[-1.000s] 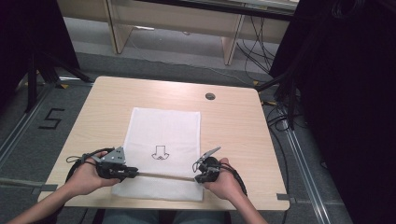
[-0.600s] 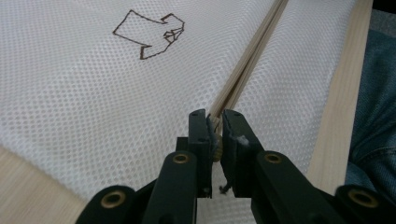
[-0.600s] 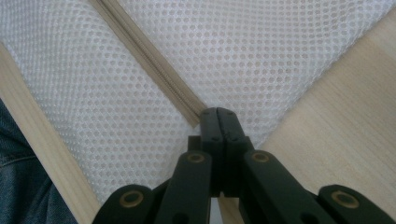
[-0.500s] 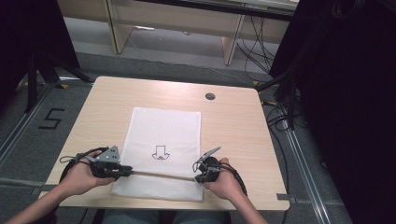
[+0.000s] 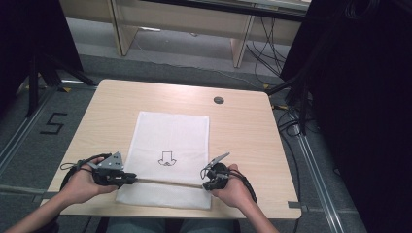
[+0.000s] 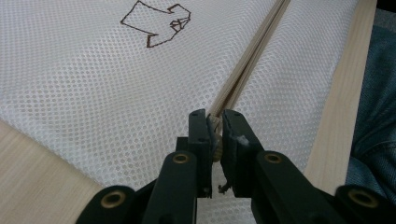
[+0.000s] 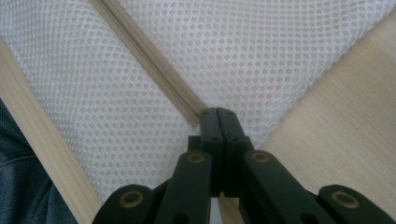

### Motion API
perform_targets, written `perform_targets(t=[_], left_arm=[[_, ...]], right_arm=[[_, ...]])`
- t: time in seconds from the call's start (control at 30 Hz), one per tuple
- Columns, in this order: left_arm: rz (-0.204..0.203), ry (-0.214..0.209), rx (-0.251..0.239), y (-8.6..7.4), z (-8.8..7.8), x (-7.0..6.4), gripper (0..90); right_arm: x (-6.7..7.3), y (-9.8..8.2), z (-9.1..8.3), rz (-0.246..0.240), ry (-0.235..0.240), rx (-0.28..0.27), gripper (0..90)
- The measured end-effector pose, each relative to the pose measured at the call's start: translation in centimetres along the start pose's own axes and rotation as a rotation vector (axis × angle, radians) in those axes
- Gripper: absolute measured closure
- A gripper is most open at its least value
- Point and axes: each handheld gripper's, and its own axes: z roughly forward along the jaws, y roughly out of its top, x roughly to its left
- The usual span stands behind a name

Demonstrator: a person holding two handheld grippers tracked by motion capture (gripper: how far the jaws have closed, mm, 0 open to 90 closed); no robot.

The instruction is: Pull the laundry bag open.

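Your white mesh bag (image 5: 167, 150) lies flat on the counter (image 5: 243, 126), its long axis running near to far, and its beige zipper (image 5: 165, 181) crosses the near end from left to right. That zipper line is what your next move likely turns on: it runs straight between your two tongs. Your left tongs (image 6: 215, 128) sit at the zipper's left end, nearly closed on what looks like the zipper pull (image 6: 215, 140). Your right tongs (image 7: 218, 119) are clenched at the zipper's right end, apparently pinching the tape or bag edge there, though the pinched part is hidden. Each hand is at its own end, so neither is nearer. No brand or lettering is readable; the bag bears only a small dark outline drawing (image 5: 167, 158), arrow-like.
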Motion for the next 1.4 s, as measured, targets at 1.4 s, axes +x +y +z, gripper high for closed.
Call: perform_targets(t=[1.4], left_arm=[[-0.016,0.016,0.019,-1.3,-1.0,0.6,82.2]], right_arm=[[0.0,0.0,0.0,-0.008,-0.004,-0.002,90.0]])
